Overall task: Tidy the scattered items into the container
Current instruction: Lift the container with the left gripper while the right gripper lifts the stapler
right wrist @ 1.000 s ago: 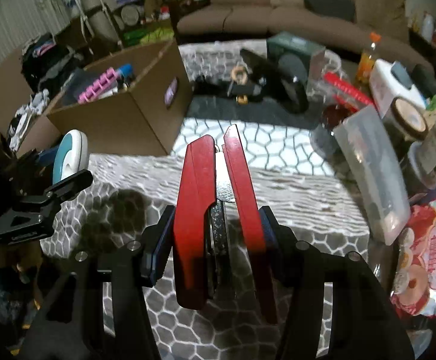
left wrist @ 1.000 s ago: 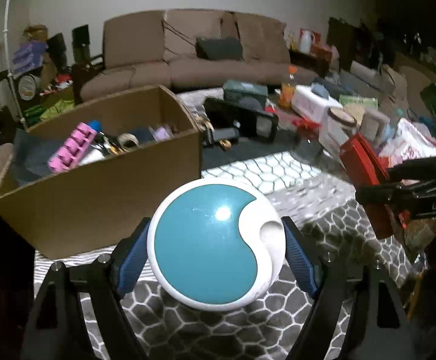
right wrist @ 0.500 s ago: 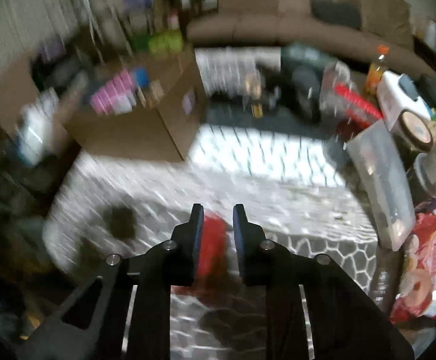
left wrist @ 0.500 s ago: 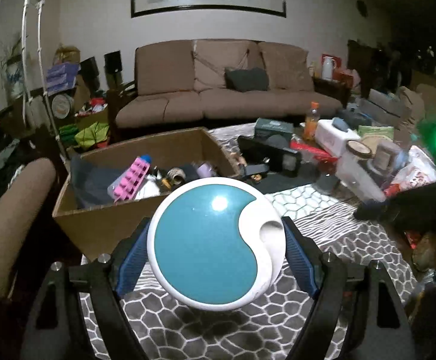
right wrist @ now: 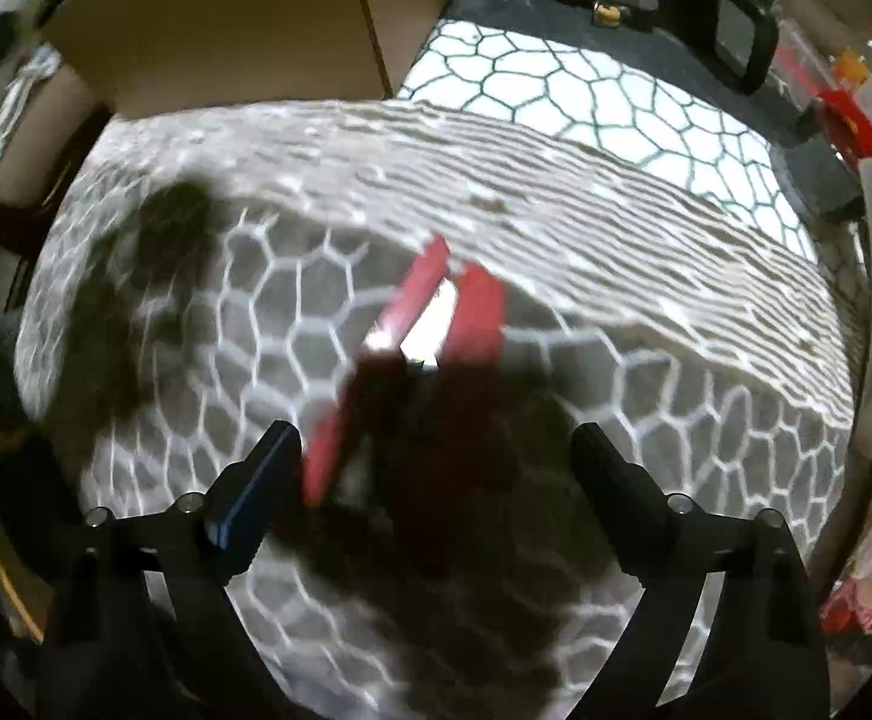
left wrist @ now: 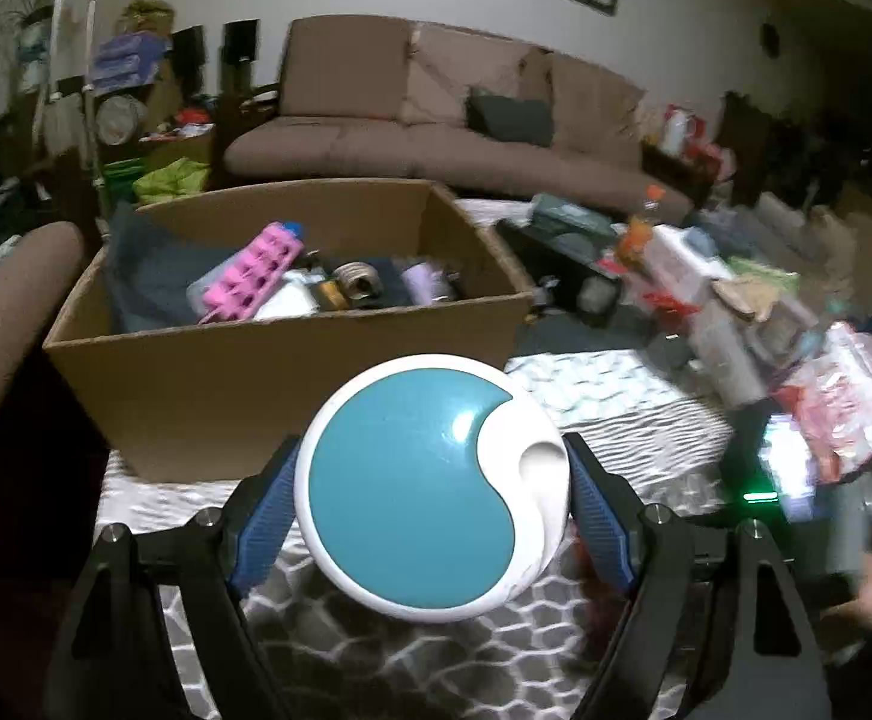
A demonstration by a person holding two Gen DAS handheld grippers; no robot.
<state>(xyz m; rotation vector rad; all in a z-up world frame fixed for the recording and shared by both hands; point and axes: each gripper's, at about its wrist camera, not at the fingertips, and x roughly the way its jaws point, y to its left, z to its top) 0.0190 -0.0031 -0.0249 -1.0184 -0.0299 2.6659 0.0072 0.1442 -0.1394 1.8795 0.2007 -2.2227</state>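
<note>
**Left wrist view: cluttered living room, patterned cloth, box half full**

Left wrist camera looks across a dim living room: a brown sofa [left wrist: 436, 114] against a pale wall, a framed picture above it, piles of belongings at both sides. A grey cloth [left wrist: 375, 648] with a white honeycomb pattern covers the surface. On it stands an open cardboard box [left wrist: 291, 372] holding a pink tray [left wrist: 252, 279] and other small items. The left gripper [left wrist: 432, 498] is clenched on a round teal-and-white case [left wrist: 432, 498], held in front of the box.

From the right wrist camera, pointing down, the right gripper [right wrist: 436, 456] has just sprung apart, its jaws wide and pressing on nothing. Red pliers [right wrist: 417, 348] lie on the cloth, between and beyond the fingertips, blurred. More clutter lines the cloth's far and right edges.
</note>
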